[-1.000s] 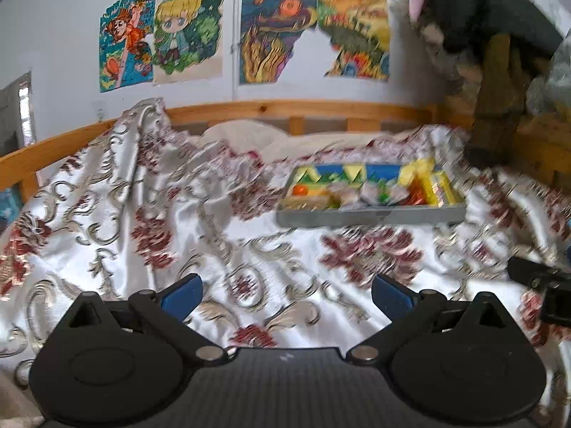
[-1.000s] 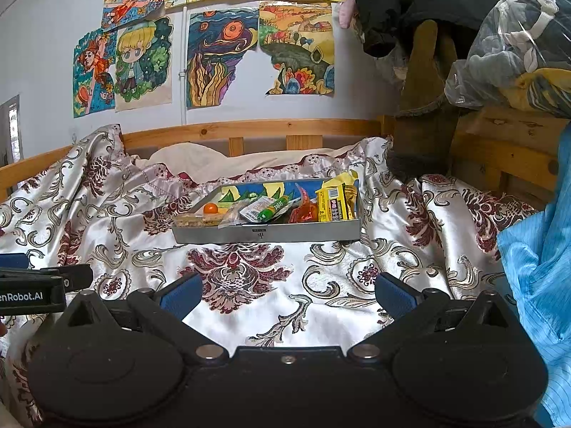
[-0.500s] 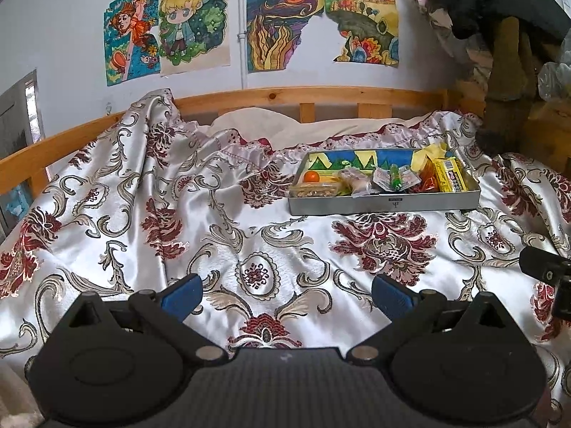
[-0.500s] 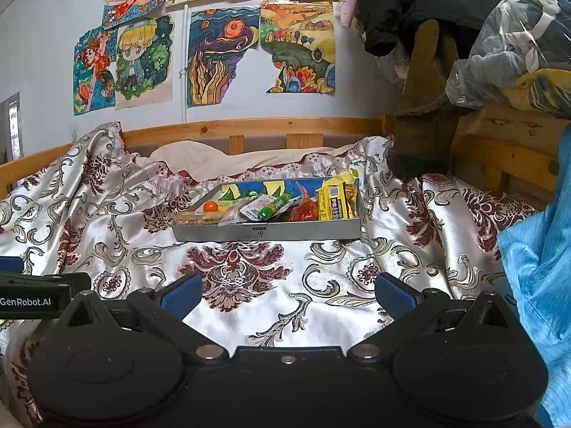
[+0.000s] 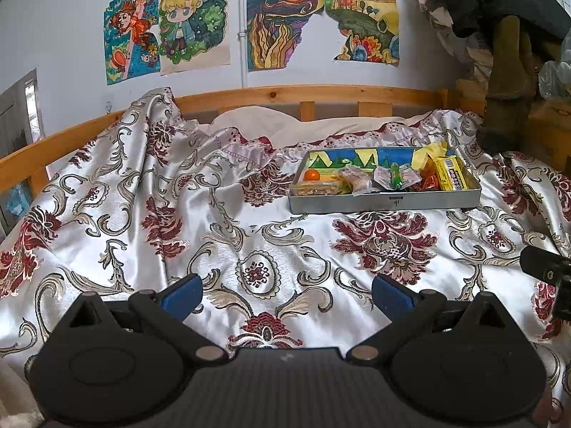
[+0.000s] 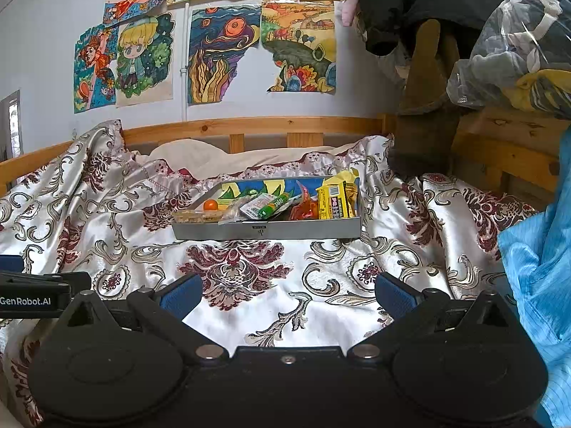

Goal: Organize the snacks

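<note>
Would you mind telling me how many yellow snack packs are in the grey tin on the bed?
1 for certain: a yellow snack pack stands at the right end of the grey tin, beside a red wrapper. Others may lie hidden under the pile.

Both grippers hover side by side, level: left gripper [image 5: 287, 290] and right gripper [image 6: 288, 291] spread wide, empty.

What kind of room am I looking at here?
Most likely a child's bedroom. A wooden bed frame holds a shiny floral bedspread, and hand-coloured cartoon drawings are stuck on the wall. A metal snack tray sits on the bedspread.
</note>
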